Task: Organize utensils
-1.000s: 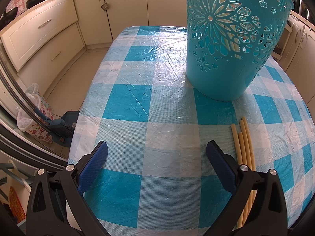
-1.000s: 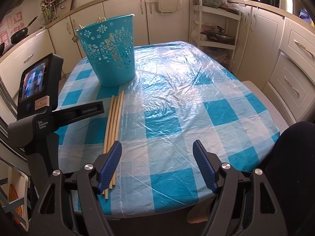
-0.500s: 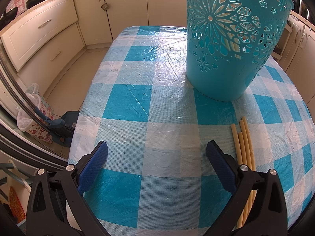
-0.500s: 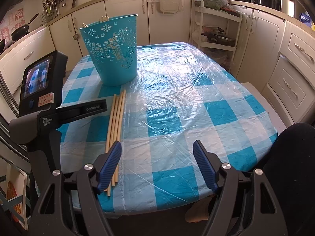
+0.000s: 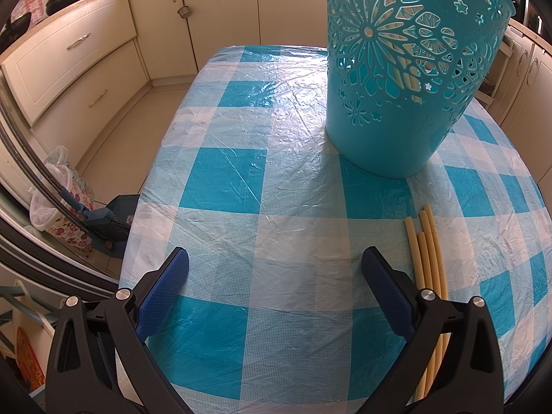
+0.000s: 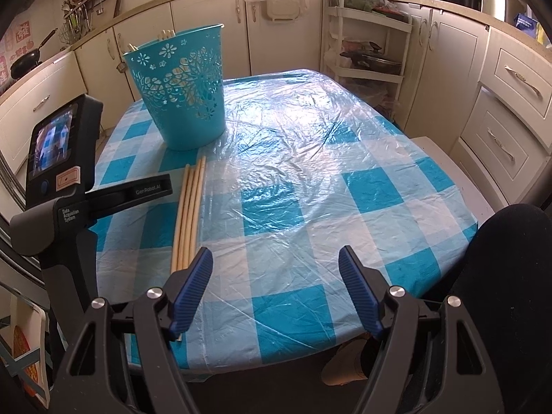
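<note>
Reading from the right wrist view, the side of the left tool's body carries the words "GenRobot.AI" on its forward bar and "Data Acquisition System" lower on the handle, beside a small lit screen and a pale sticker whose marks are too small to make out. The left tool (image 5: 274, 279) hangs over the near end of the bench (image 5: 241, 179), its blue-padded jaws spread wide with nothing between them. The right tool (image 6: 274, 276) is likewise wide open and holds nothing, poised above the bench's near edge. A bundle of long pale wooden chopsticks (image 6: 189, 214) lies flat on the blue-and-white checked cloth, side by side and touching, their long axis running from the near edge of the bench away toward the teal basket (image 6: 183, 93); their far tips stop just short of its base. In the left wrist view the chopsticks (image 5: 429, 252) sit just to the right of the left tool's right finger, partly hidden behind it. The teal basket (image 5: 407, 79) stands upright on the bench, and more pale sticks show through its cut-out flower pattern and above its rim.
</note>
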